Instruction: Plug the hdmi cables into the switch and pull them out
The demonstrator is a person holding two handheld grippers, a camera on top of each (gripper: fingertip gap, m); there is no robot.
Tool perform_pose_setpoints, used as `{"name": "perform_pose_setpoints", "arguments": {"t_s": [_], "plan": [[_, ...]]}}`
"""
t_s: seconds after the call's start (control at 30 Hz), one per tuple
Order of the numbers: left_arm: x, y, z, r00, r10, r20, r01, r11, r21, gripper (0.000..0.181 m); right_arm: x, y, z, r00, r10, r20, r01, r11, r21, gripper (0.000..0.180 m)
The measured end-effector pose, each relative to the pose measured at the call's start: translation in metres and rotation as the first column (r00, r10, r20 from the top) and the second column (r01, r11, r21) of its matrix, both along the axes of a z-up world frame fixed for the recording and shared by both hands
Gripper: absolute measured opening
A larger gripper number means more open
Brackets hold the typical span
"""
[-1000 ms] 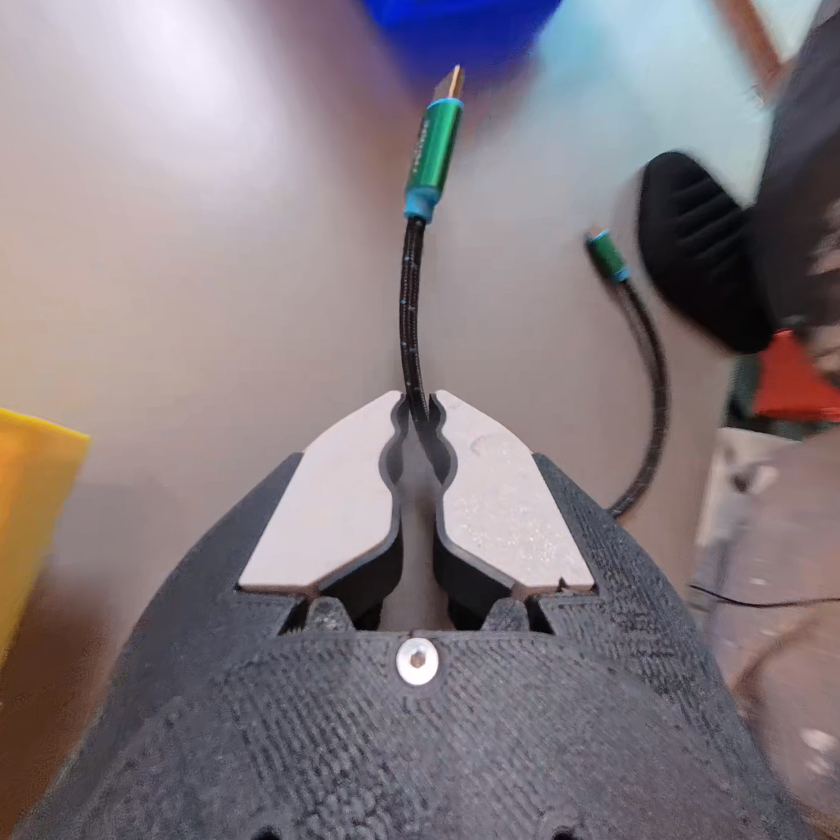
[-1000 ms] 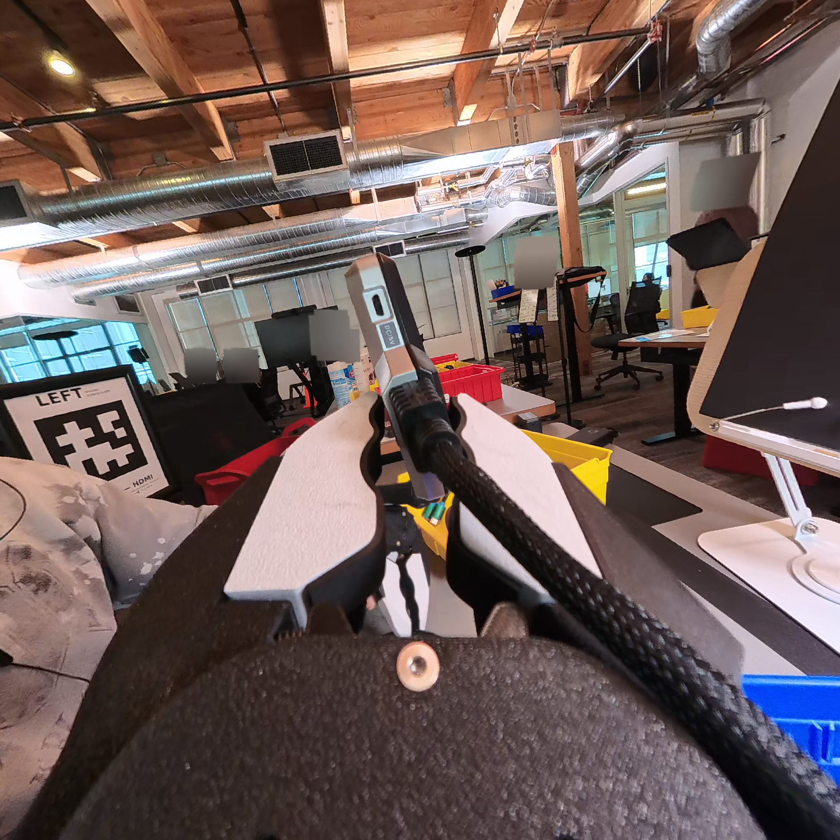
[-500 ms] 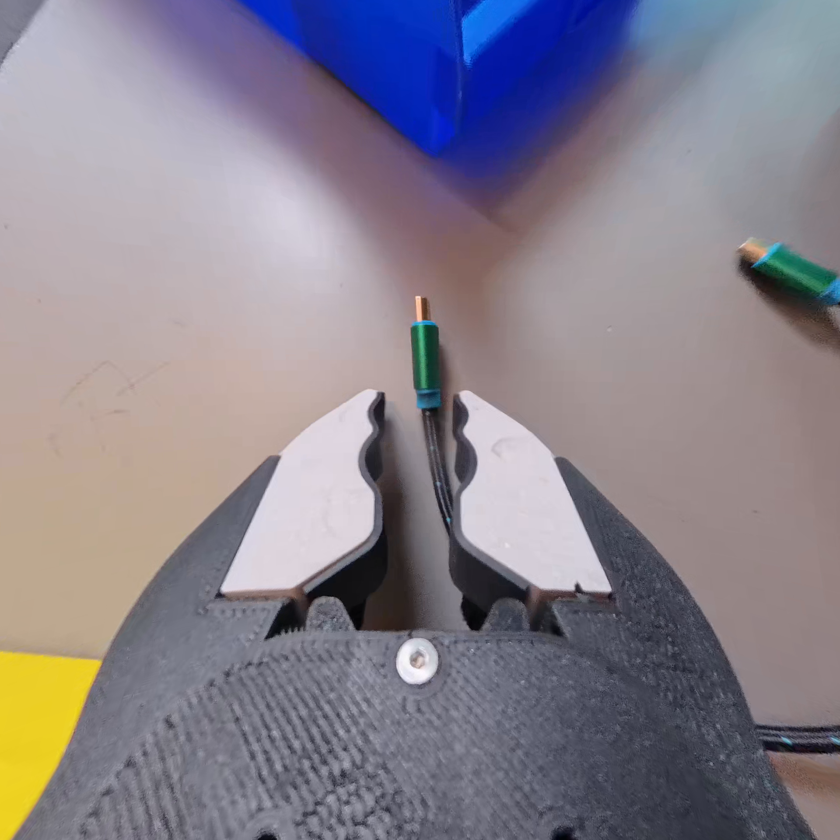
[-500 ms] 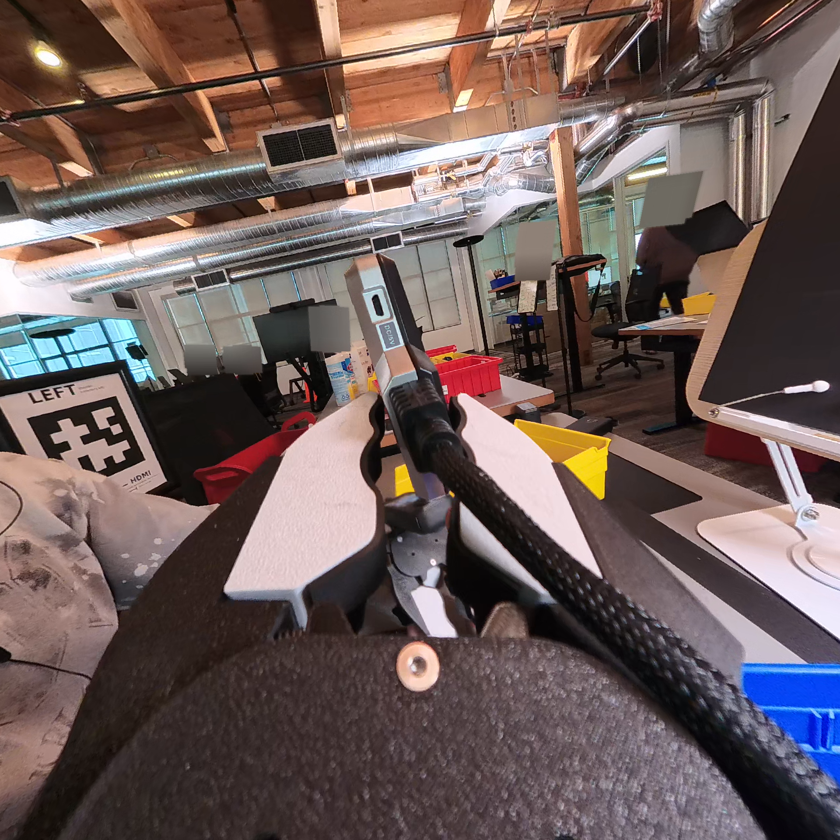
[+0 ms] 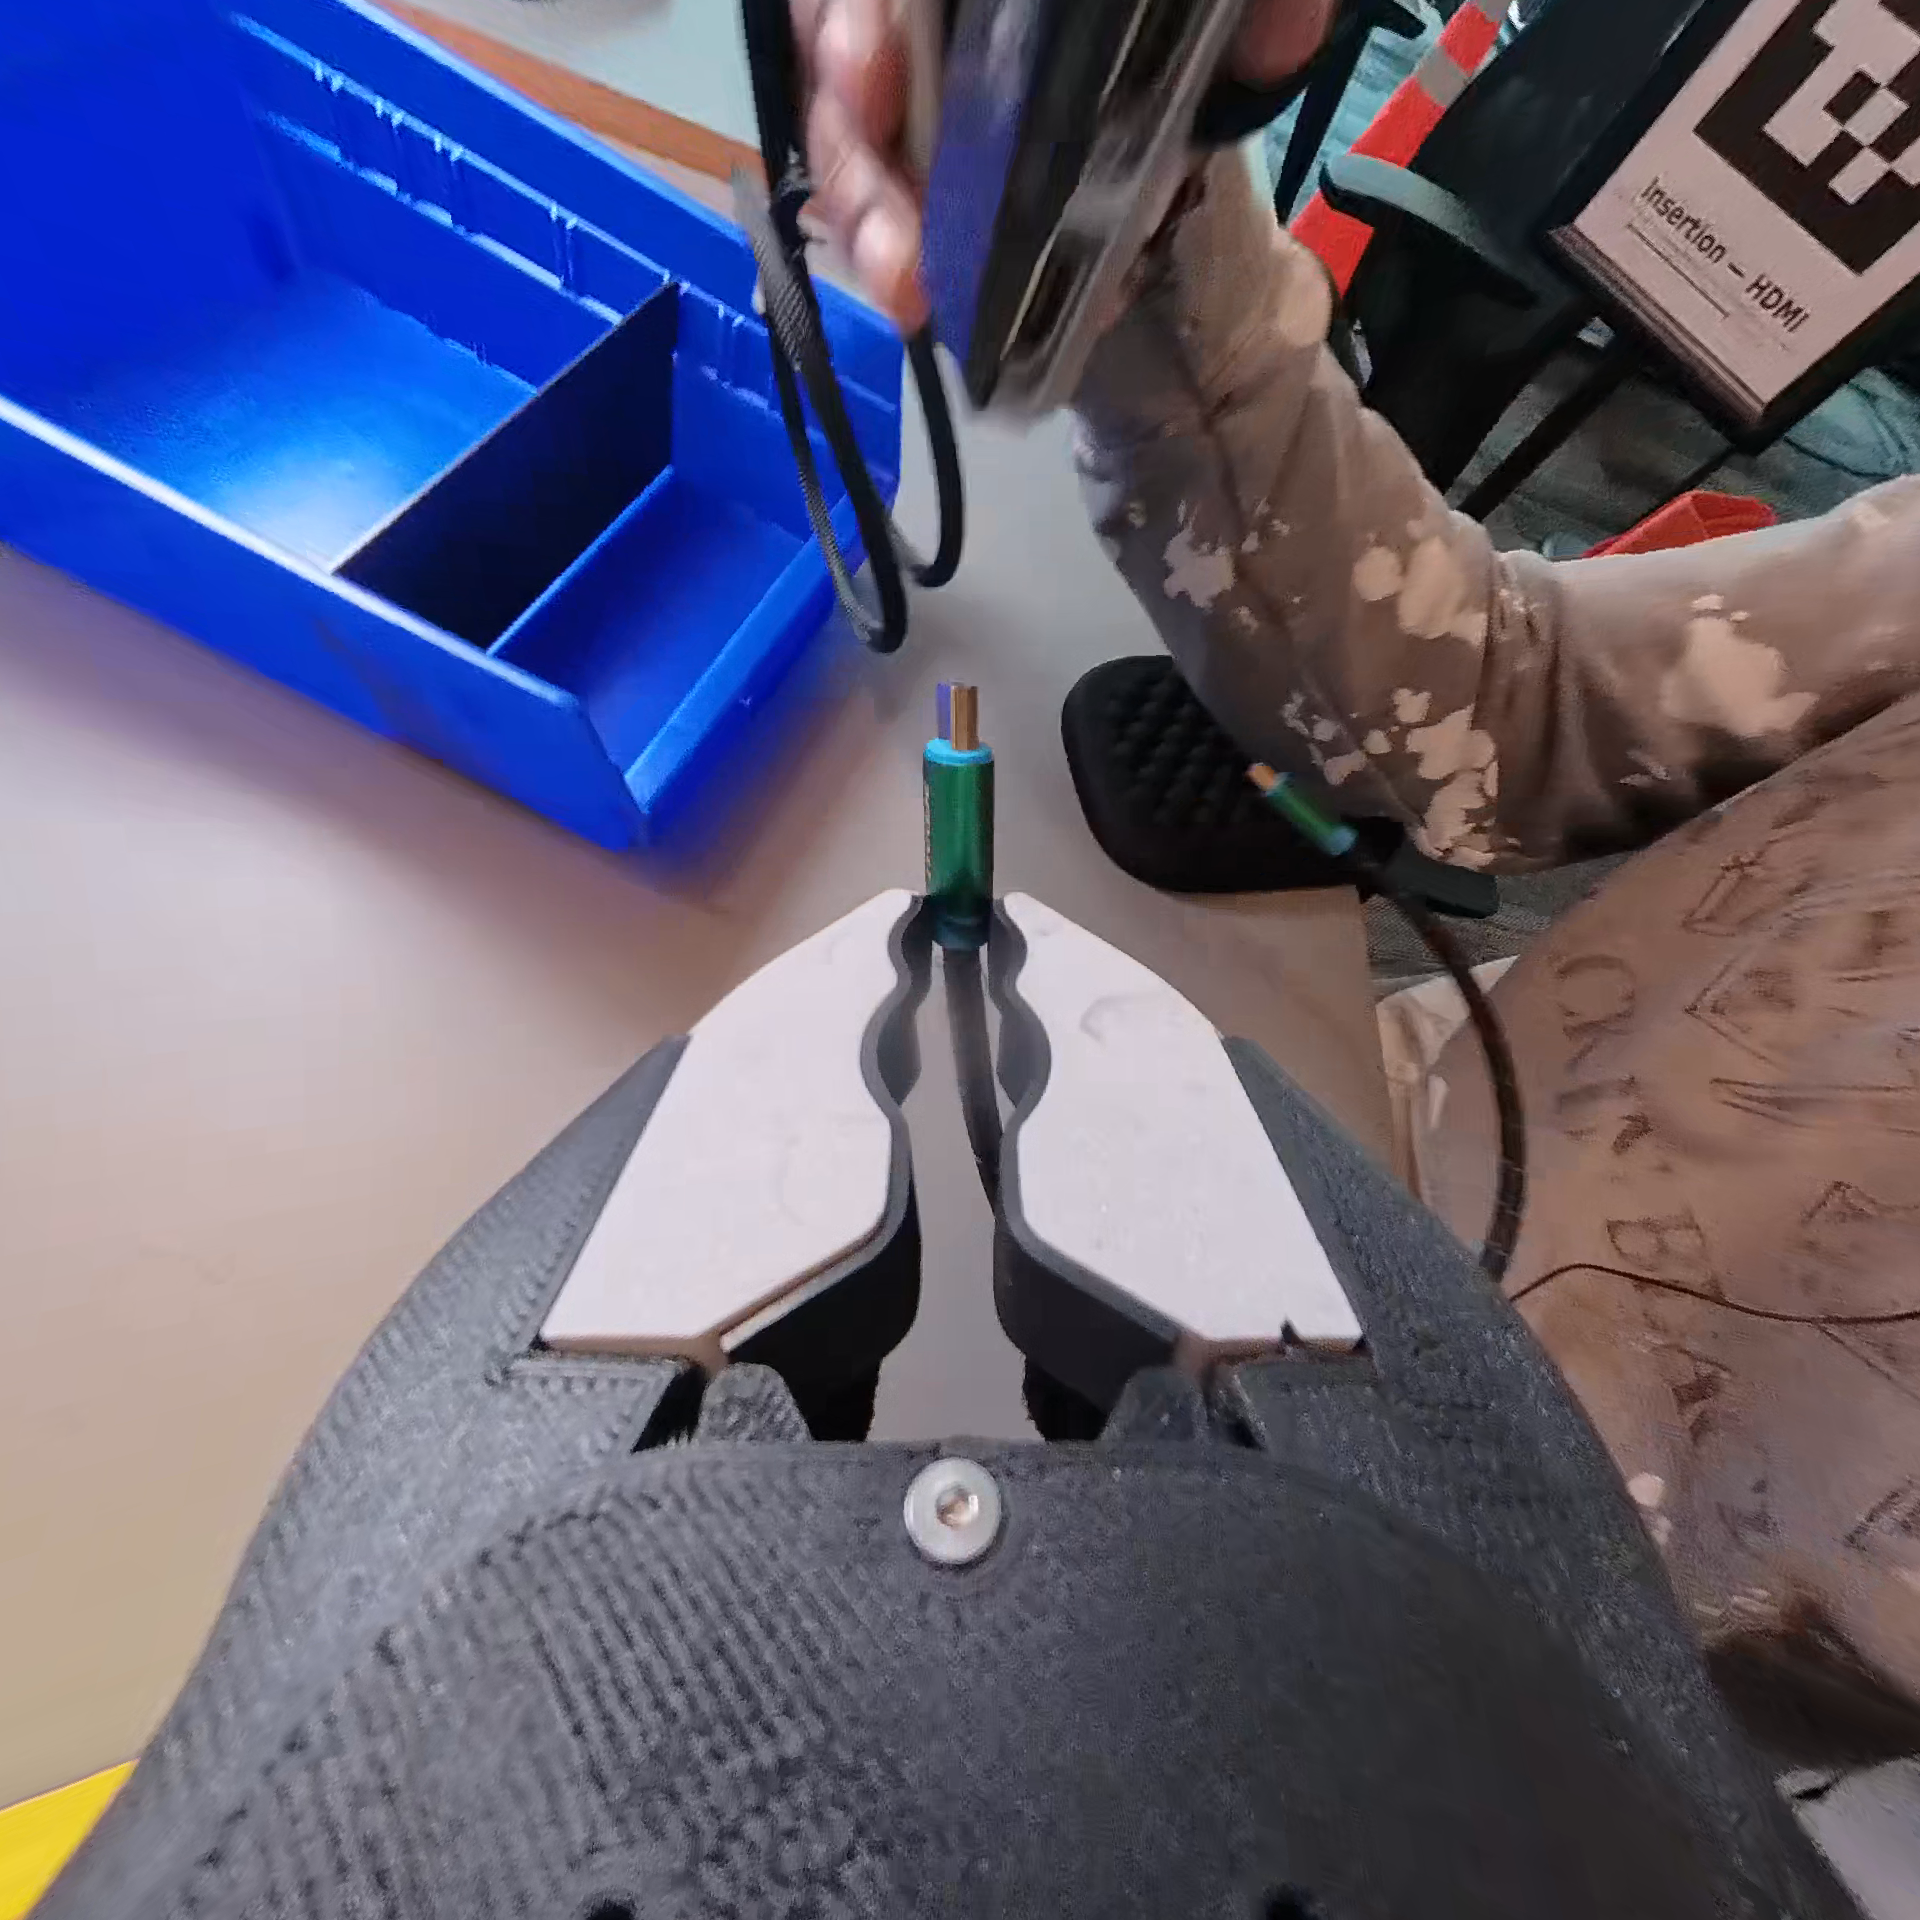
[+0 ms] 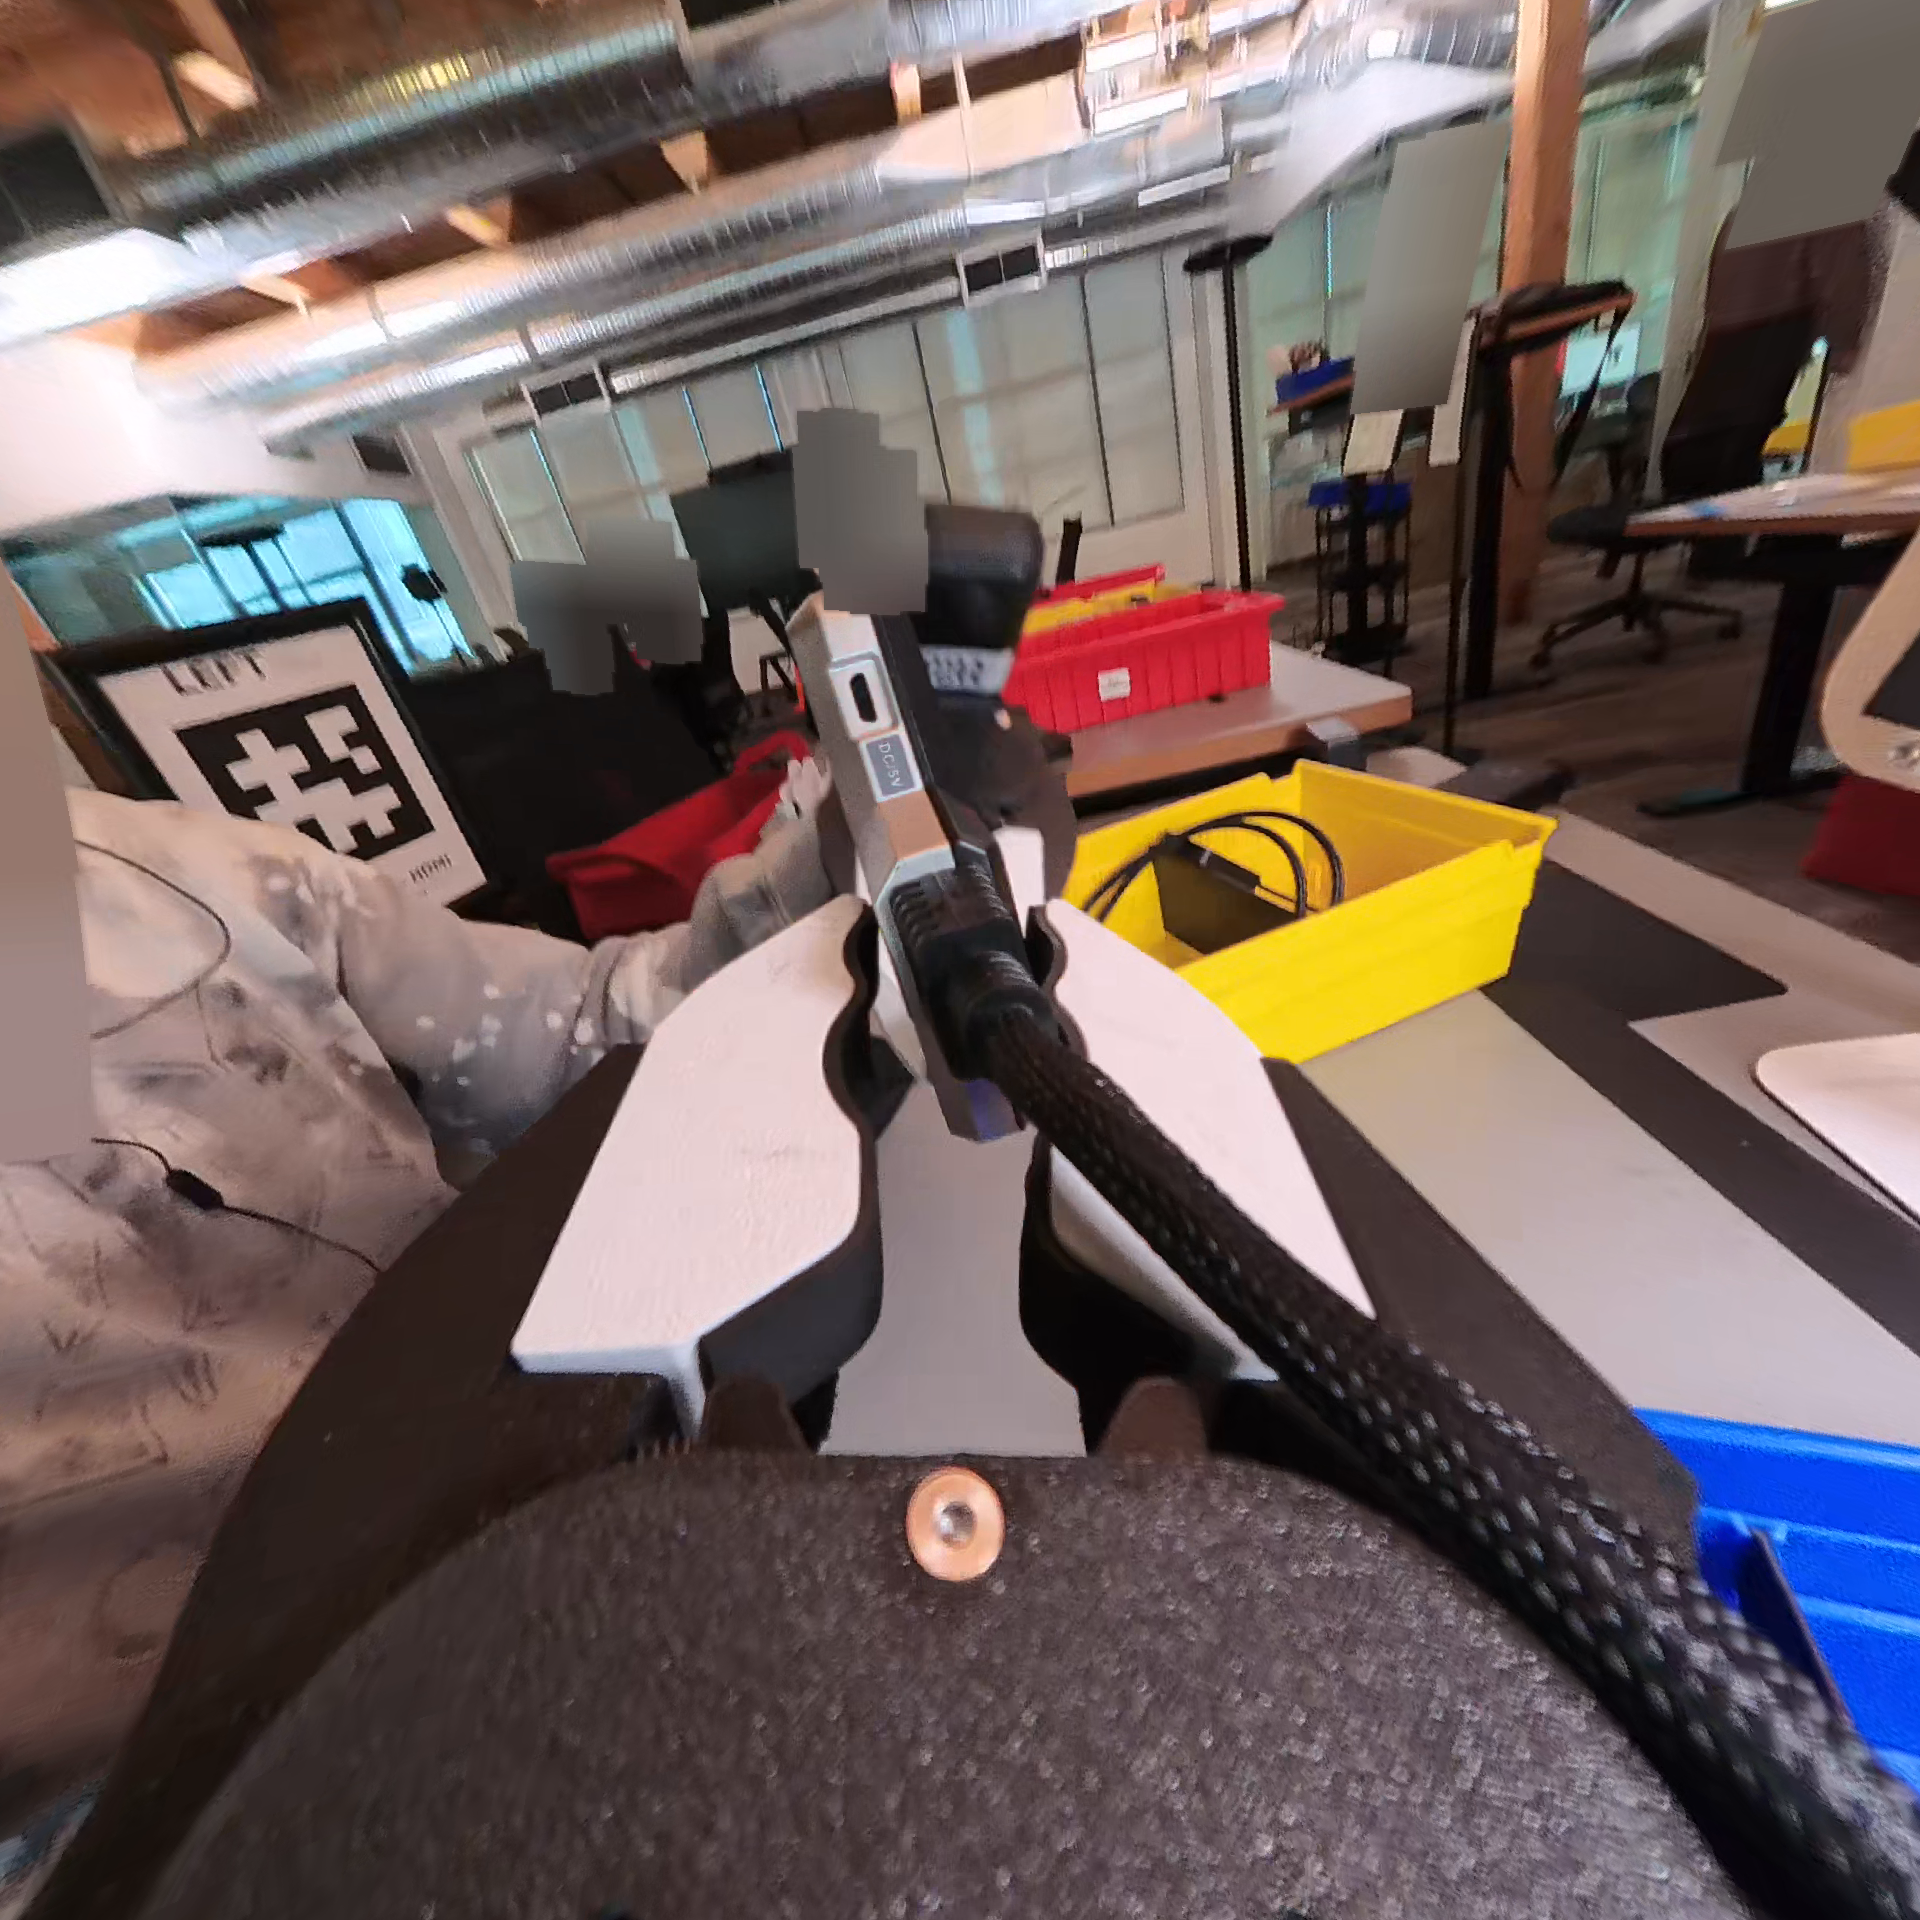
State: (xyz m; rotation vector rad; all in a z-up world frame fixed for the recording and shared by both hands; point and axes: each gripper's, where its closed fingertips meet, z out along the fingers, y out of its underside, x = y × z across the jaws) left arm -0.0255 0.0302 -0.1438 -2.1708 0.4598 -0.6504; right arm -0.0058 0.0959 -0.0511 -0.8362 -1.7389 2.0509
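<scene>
Up and to the right of the left tongs [image 5: 958, 914] stood a framed sign [image 5: 1766, 156] bearing a black-and-white square marker with a line of print beneath it. A light sweatshirt [image 5: 1683, 1143] to their right carried faint dark lettering. In the right tongs [image 6: 951, 925] the switch [image 6: 883, 769] had a small grey label under a port on its edge. To the left of those tongs stood a second framed sign [image 6: 281, 769] with a marker and print, partly blurred. Beyond them to the right, a red bin [image 6: 1143, 665] wore a small white label, too small to read.
</scene>
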Motion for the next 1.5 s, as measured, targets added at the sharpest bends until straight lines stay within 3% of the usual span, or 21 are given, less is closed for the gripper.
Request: {"name": "perform_pose_setpoints", "arguments": {"t_s": [0.1, 0.33, 0.6, 1.0, 1.33, 1.5], "plan": [[0.001, -0.002, 0.008, 0.999, 0.019, -0.032, -0.018, 0.999, 0.027, 0.011, -0.01, -0.011, -0.014, 0.998, -0.002, 0.057, -0.002, 0.999, 0.054, 0.026], [-0.02, -0.008, -0.018, 0.989, 0.073, -0.128, -0.079, 0.996, -0.04, 0.011, -0.036, -0.031, -0.052, 0.978, -0.043, 0.206, 0.005, 0.983, 0.182, 0.026], [-0.022, -0.018, -0.039, 0.993, 0.005, -0.122, -0.022, 0.99, -0.137, 0.011, -0.042, -0.041, -0.069, 0.972, -0.003, 0.236, -0.044, 0.98, 0.195, 0.026], [-0.01, -0.024, -0.052, 0.989, -0.09, -0.114, 0.067, 0.979, -0.192, 0.011, -0.032, -0.052, -0.079, 0.977, 0.053, 0.206, -0.112, 0.951, 0.288, 0.026], [-0.014, -0.014, -0.037, 0.997, -0.057, -0.061, 0.052, 0.995, -0.084, 0.011, -0.03, -0.044, -0.074, 0.984, 0.008, 0.176, -0.066, 0.944, 0.322, 0.026], [-0.019, -0.009, -0.023, 1.0, -0.025, 0.018, 0.025, 1.0, -0.016, 0.011, -0.034, -0.041, -0.061, 0.991, -0.004, 0.131, -0.028, 0.968, 0.248, 0.024]]}}
